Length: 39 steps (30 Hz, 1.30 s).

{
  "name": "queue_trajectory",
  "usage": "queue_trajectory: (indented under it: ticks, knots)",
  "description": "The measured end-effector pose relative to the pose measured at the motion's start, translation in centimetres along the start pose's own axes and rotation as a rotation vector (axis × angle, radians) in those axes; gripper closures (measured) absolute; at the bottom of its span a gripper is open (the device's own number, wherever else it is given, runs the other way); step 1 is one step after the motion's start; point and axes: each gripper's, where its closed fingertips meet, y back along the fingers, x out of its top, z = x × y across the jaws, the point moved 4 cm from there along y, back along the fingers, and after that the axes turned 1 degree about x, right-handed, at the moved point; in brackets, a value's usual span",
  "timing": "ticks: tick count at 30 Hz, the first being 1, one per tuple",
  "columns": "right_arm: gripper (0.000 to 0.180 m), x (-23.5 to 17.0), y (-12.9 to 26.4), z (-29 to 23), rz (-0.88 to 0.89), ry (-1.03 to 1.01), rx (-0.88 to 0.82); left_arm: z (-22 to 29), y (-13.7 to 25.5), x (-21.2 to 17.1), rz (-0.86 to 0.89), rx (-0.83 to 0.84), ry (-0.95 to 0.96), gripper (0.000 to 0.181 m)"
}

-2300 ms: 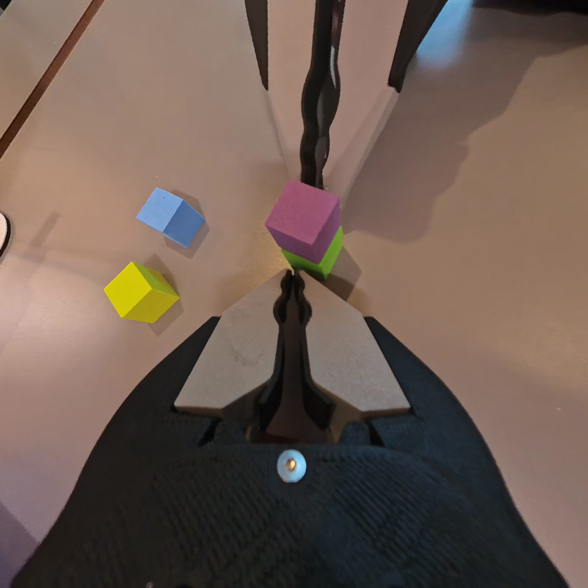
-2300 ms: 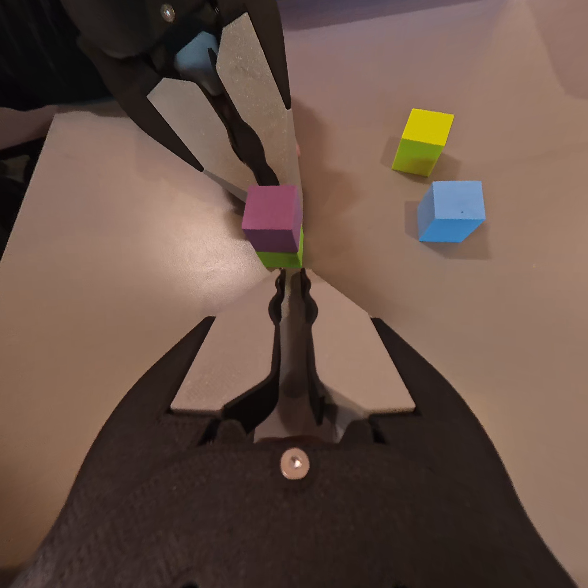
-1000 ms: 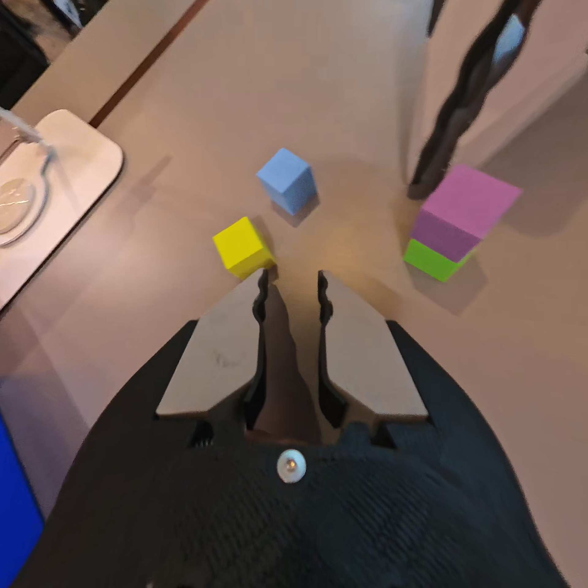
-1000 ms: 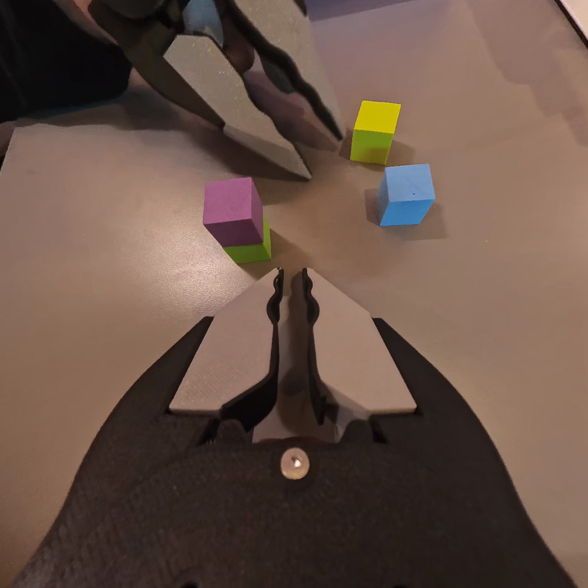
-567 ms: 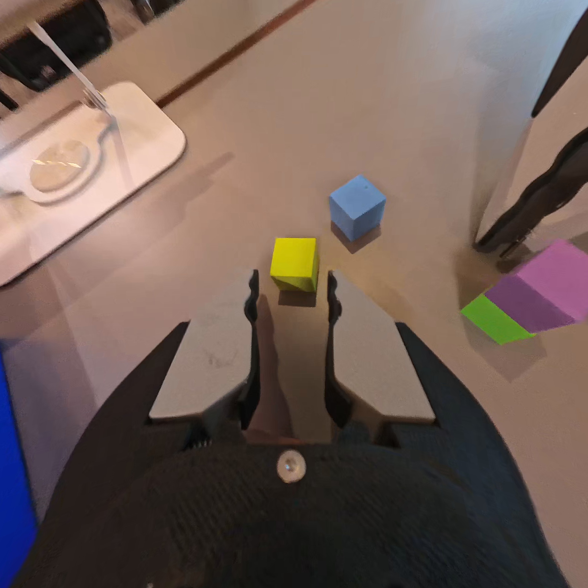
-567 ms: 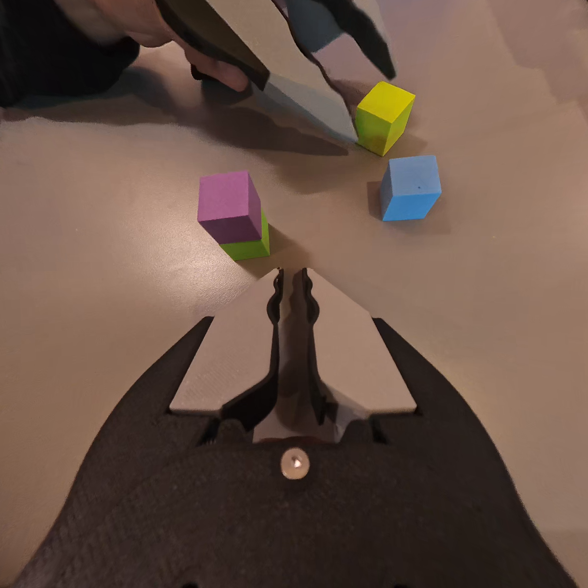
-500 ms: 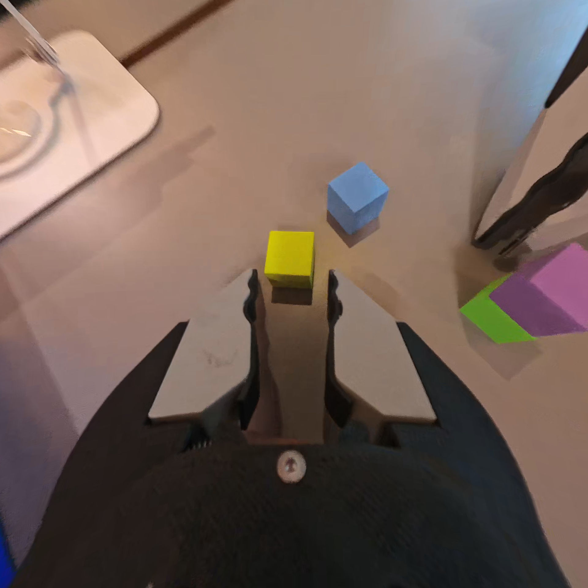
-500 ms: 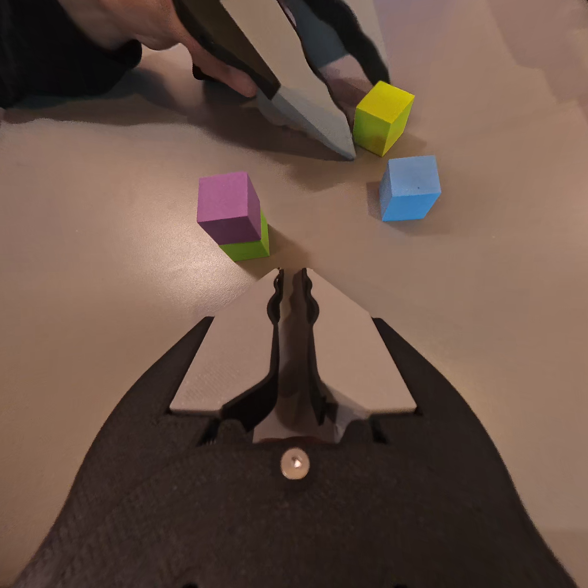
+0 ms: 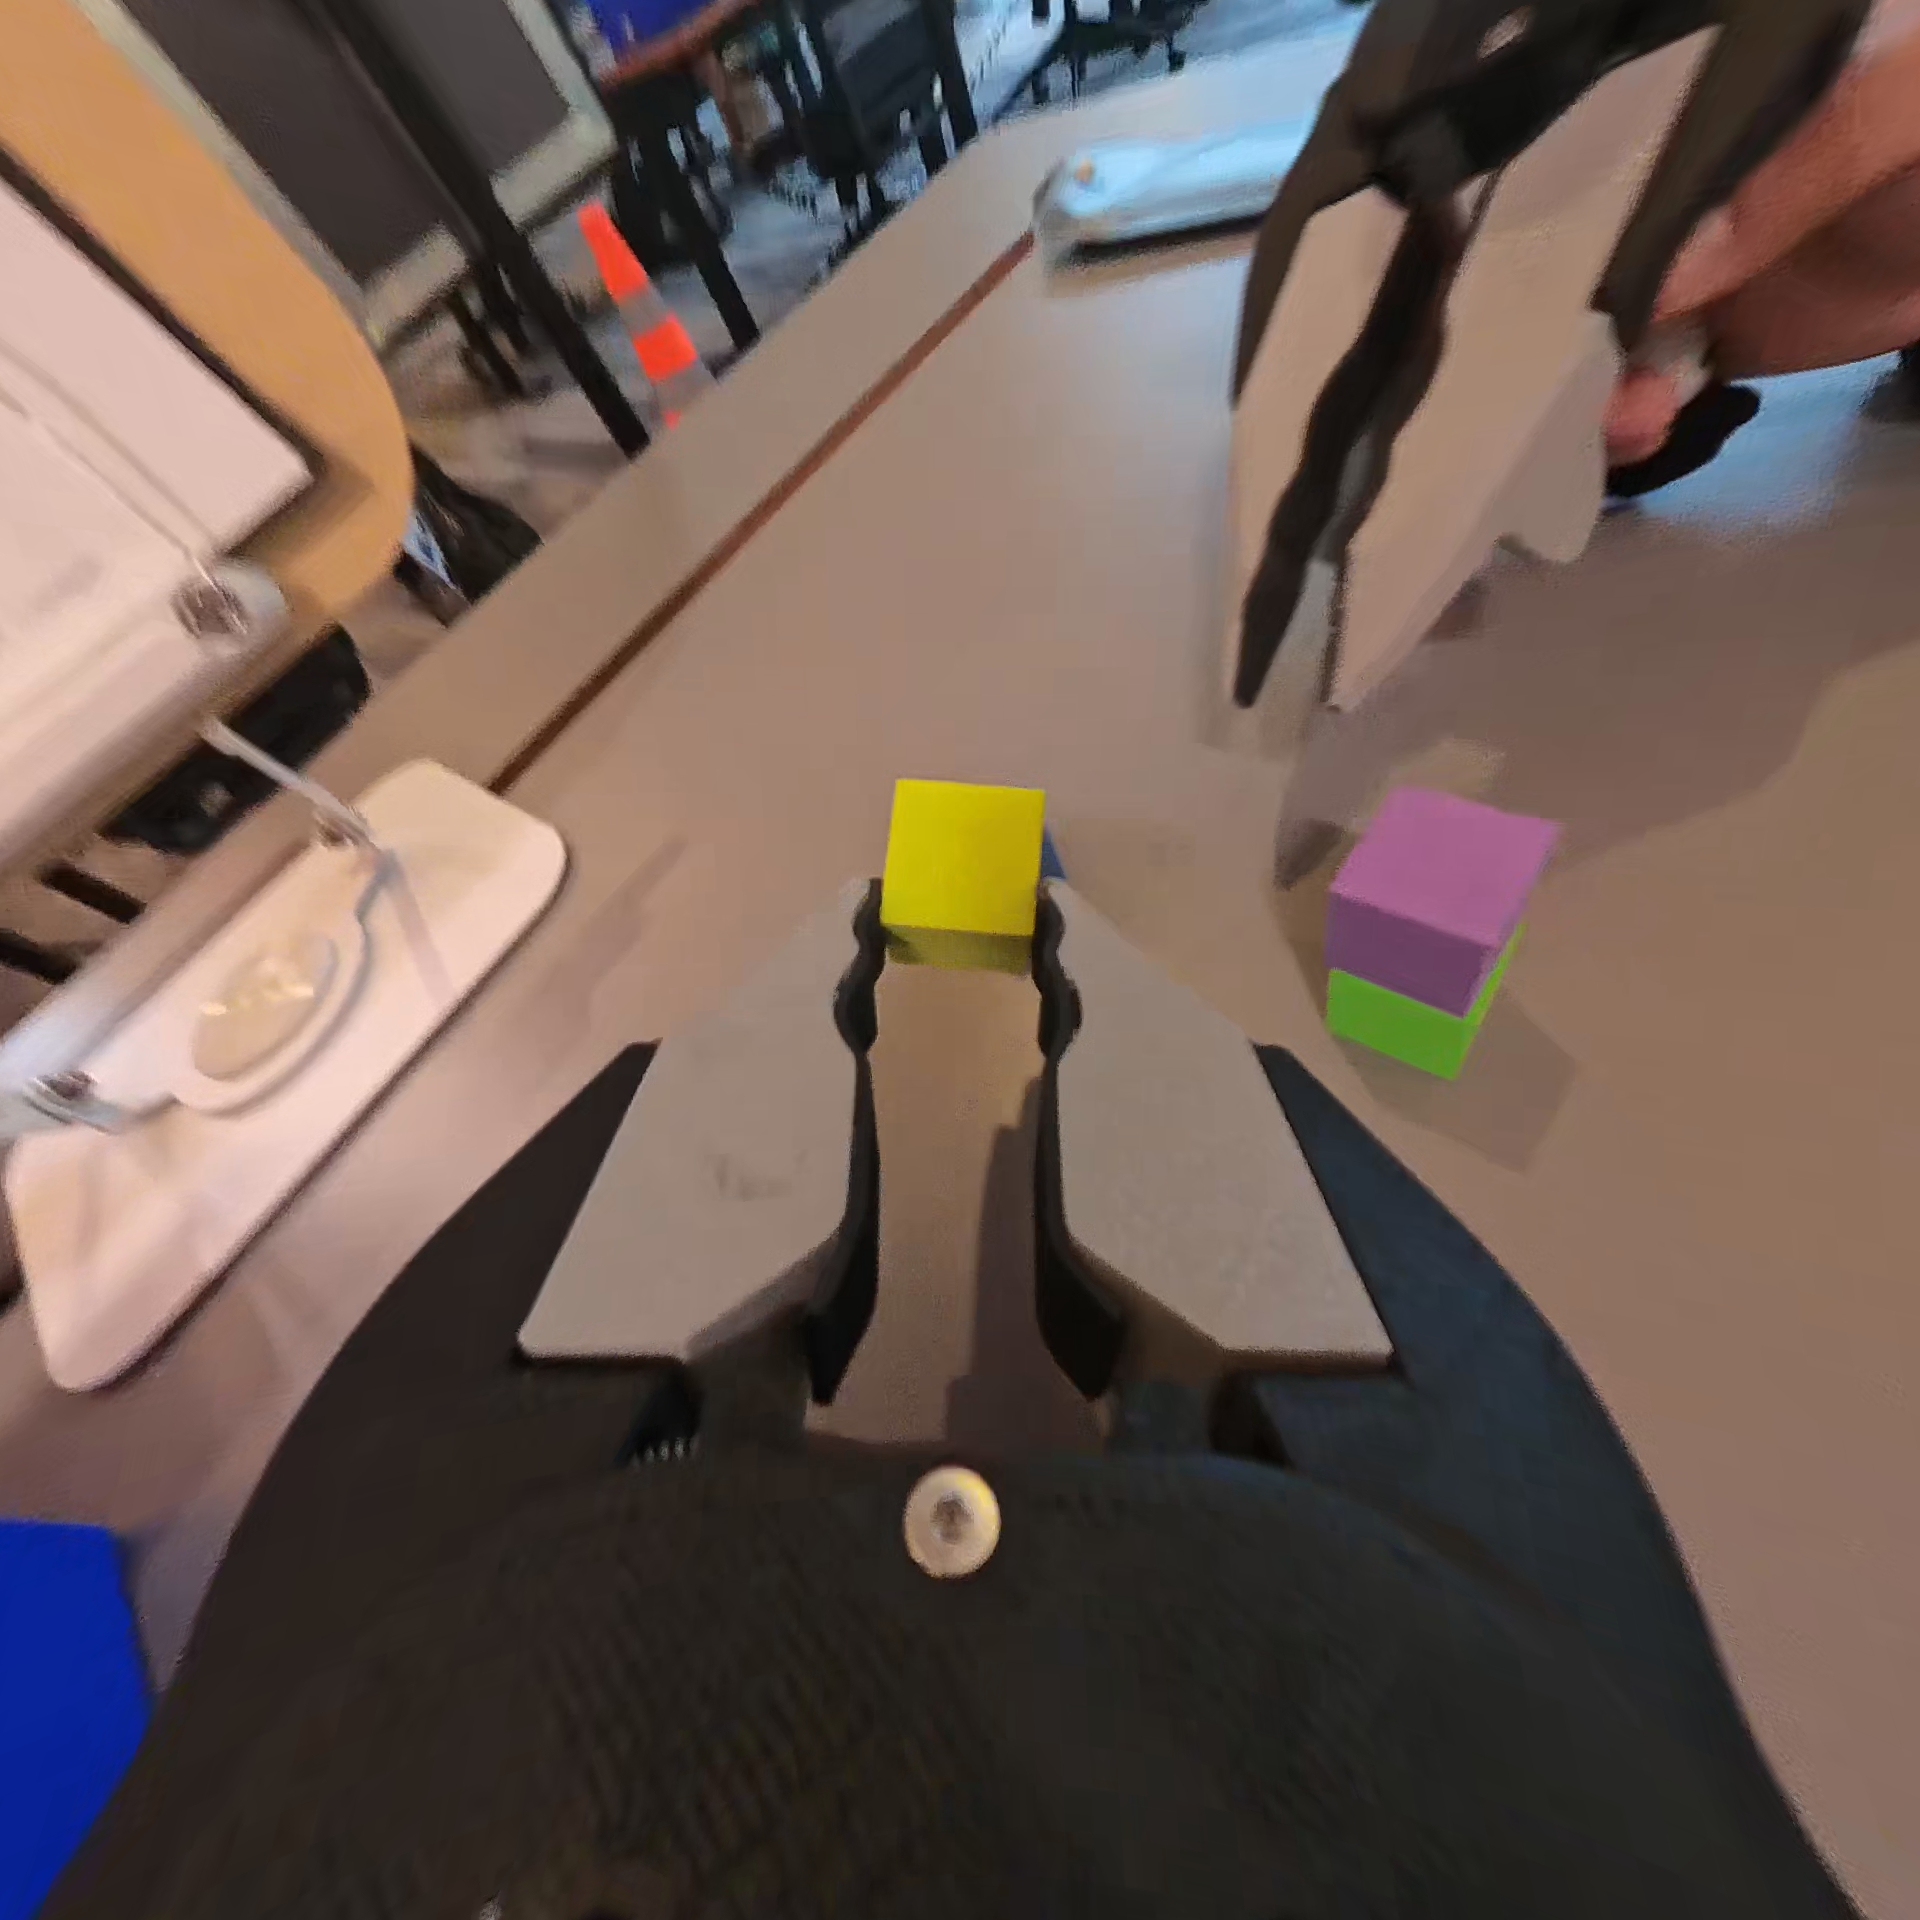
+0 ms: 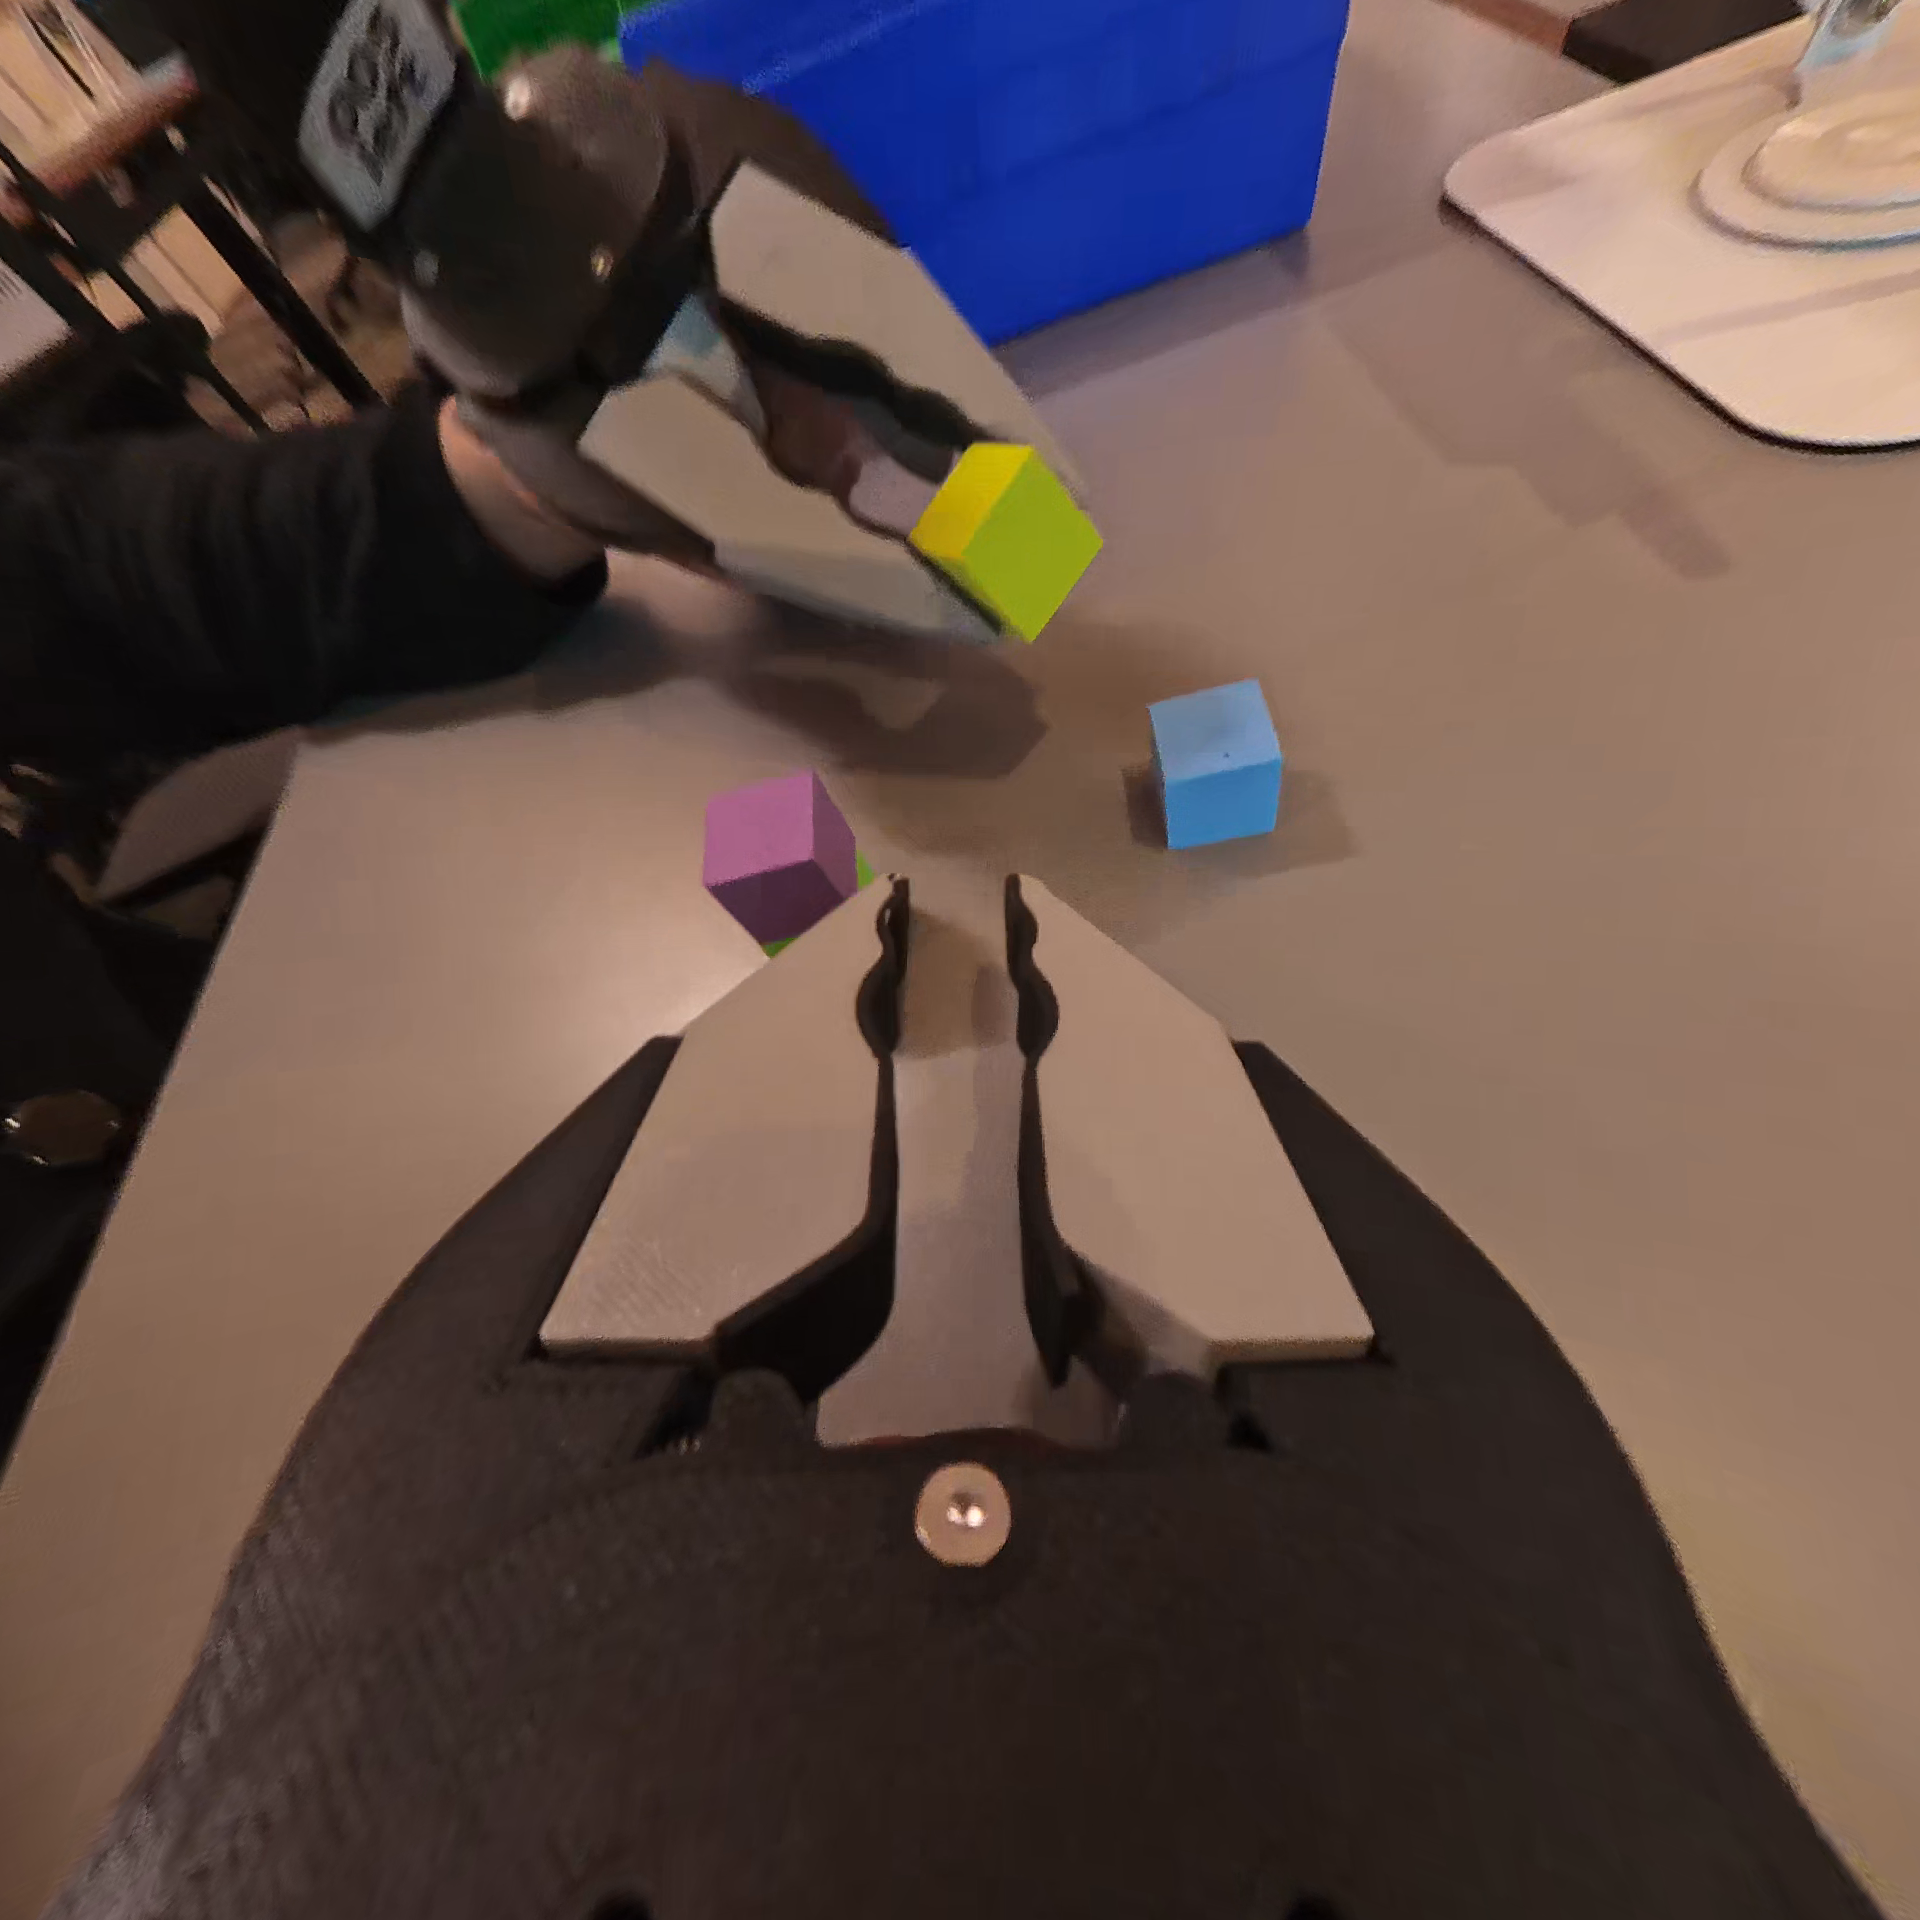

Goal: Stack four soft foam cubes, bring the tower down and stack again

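A plain grey-brown table (image 10: 1558, 1039) carries everything. A dark seam (image 9: 790, 488) runs along it toward the far end in the left wrist view. A green cube (image 9: 1397, 1023) sits directly on the table with a purple cube (image 9: 1429, 894) stacked on top, slightly turned. A blue cube (image 10: 1216, 764) rests alone, well apart from that pair. In the right wrist view a blue box (image 10: 1039, 156) stands at the far side, and a white flat base (image 10: 1621, 270) with rounded corners lies at the far right. In the left wrist view a grey flat object (image 9: 1164, 197), too blurred to name, lies at the far end.
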Motion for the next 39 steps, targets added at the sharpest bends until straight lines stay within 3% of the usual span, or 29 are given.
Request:
queue_trajectory:
  ticks: [7,13,18,27,39]
  knots:
    - [0.144,2.9,-0.3,-1.5,0.119,-0.091,0.058,2.4,1.8,3.6,0.126,0.073,-0.271,0.155]
    - [0.146,4.3,-0.9,-2.9,0.197,-0.164,0.159,3.5,1.7,3.7,0.134,0.127,-0.437,0.154]
    - [0.155,4.6,-1.2,-2.8,0.220,-0.194,0.123,3.4,1.8,4.0,0.140,0.150,-0.433,0.154]
    - [0.155,5.1,-0.9,-3.1,0.295,-0.248,0.180,3.1,2.2,4.8,0.180,0.203,-0.399,0.155]
    - [0.156,5.3,-0.4,-3.1,0.289,-0.185,0.108,3.3,1.9,4.6,0.165,0.196,-0.350,0.154]
